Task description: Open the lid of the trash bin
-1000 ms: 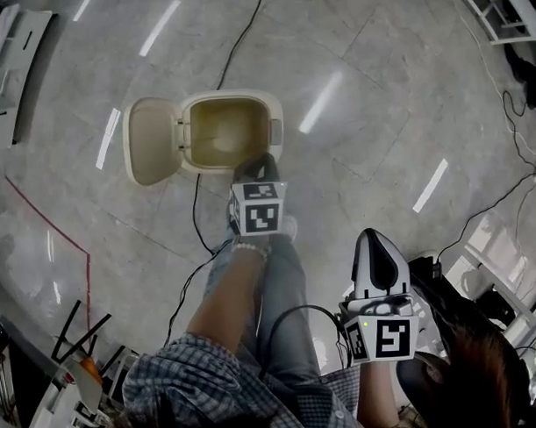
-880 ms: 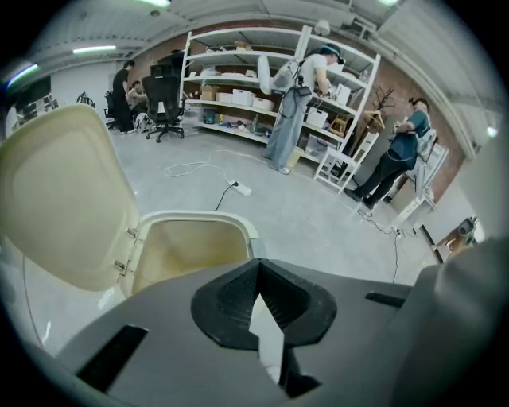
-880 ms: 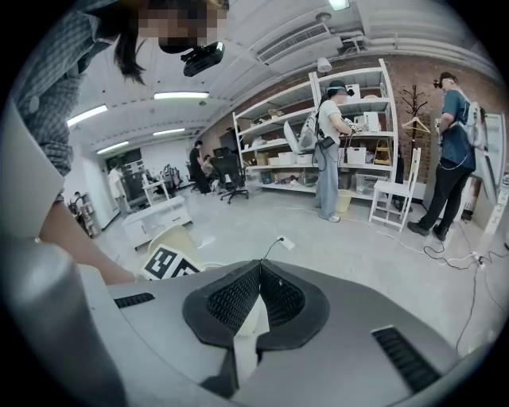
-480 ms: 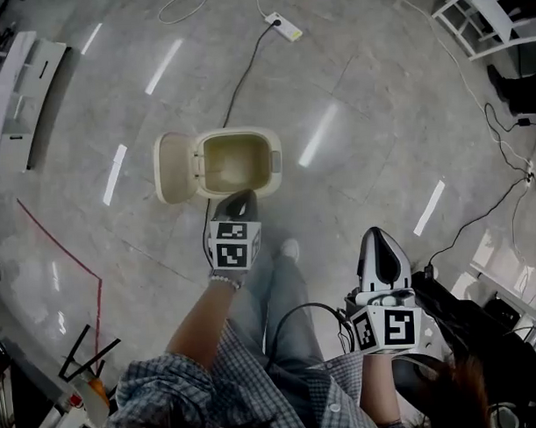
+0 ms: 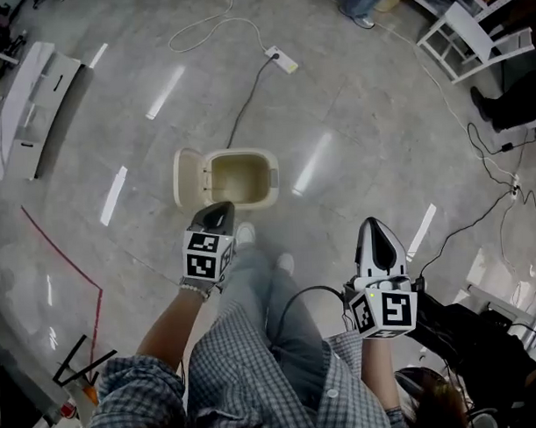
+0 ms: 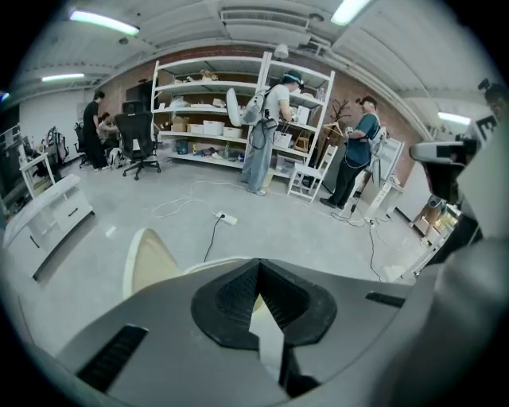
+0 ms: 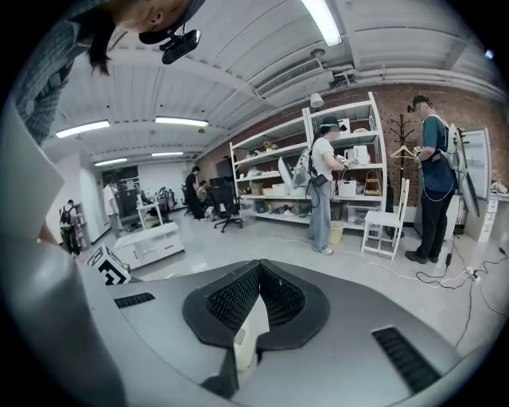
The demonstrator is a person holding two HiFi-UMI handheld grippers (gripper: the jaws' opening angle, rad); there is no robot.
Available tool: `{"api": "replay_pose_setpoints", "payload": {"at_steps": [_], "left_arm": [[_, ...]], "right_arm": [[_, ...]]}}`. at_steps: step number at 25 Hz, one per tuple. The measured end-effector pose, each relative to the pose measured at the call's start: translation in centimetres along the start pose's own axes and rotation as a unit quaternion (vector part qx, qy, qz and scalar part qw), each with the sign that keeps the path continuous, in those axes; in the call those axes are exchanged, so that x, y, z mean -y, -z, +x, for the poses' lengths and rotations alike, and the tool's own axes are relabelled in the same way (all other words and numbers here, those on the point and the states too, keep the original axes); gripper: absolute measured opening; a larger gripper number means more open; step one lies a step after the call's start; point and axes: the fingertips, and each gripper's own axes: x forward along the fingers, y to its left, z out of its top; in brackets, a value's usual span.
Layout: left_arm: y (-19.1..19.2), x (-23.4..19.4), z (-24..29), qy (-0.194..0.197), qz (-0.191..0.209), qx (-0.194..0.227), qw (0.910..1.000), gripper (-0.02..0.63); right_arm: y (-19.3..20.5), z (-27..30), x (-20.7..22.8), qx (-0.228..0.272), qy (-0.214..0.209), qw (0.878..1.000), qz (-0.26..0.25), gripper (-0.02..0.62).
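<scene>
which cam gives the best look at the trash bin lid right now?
Head view: it looks down on the trash bin, with the lid swung open toward picture left and the inside exposed. The left gripper view catches only part of the raised lid and a strip of rim. The right gripper view doesn't show it.

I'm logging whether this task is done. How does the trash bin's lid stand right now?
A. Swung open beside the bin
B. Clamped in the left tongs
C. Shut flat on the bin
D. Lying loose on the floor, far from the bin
A: in the head view the lid stands swung out at the left side of the bin, whose inside shows, and the left tongs are shut on nothing.
</scene>
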Motion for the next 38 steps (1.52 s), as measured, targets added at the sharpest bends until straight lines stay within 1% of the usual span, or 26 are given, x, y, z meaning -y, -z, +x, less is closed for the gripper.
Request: {"api": "replay_pose_setpoints", "payload": {"at_steps": [4,7,11,14,16,18,23,26,29,33,38], "left_arm": [[-2.0,-1.9,-3.9,-0.010,-0.004,0.026,0.9996,0.000],[-3.6,-2.7,-7.1,-0.017,0.003,0.054,0.9984,0.000],[-6.4,-3.8,-11.6,-0.037,-0.003,0.108,0.9935,0.000],[-8.2,-3.6,-14.0,-0.044,0.012,0.134,0.9900,0.000],[-9.1,-3.3,-15.7,-0.047,0.023,0.150,0.9873,0.000],[-9.8,-2.9,-17.4,-0.048,0.026,0.169,0.9841,0.000],[-11.6,-2.6,-21.3,-0.061,0.007,0.220,0.9735,0.000],[-12.2,-2.1,-22.8,-0.066,-0.007,0.247,0.9668,0.000],[-12.3,-1.3,-23.5,-0.067,-0.010,0.259,0.9636,0.000],[-12.0,-0.2,-24.1,-0.063,-0.003,0.258,0.9640,0.000],[-11.3,1.1,-24.4,-0.060,0.003,0.258,0.9643,0.000]], "right_arm": [[-2.5,-0.7,0.0,0.018,-0.005,1.000,-0.010,0.018],[-3.8,-1.3,0.0,0.026,-0.005,1.000,-0.016,0.018],[-5.4,-1.6,-0.1,0.038,-0.005,0.999,-0.011,0.018],[-7.0,-1.6,0.0,0.050,-0.007,0.999,-0.010,0.018],[-7.9,-1.7,-0.2,0.058,-0.011,0.998,-0.014,0.018],[-8.7,-2.0,-0.5,0.064,-0.015,0.998,-0.021,0.018],[-10.1,-1.9,-1.1,0.078,-0.028,0.996,-0.015,0.018],[-10.3,-1.9,-1.5,0.078,-0.039,0.996,-0.025,0.018],[-10.4,-1.9,-2.1,0.079,-0.050,0.995,-0.043,0.018],[-10.6,-2.1,-3.2,0.080,-0.062,0.991,-0.082,0.018],[-10.5,-2.9,-2.7,0.080,-0.064,0.991,-0.081,0.018]]}}
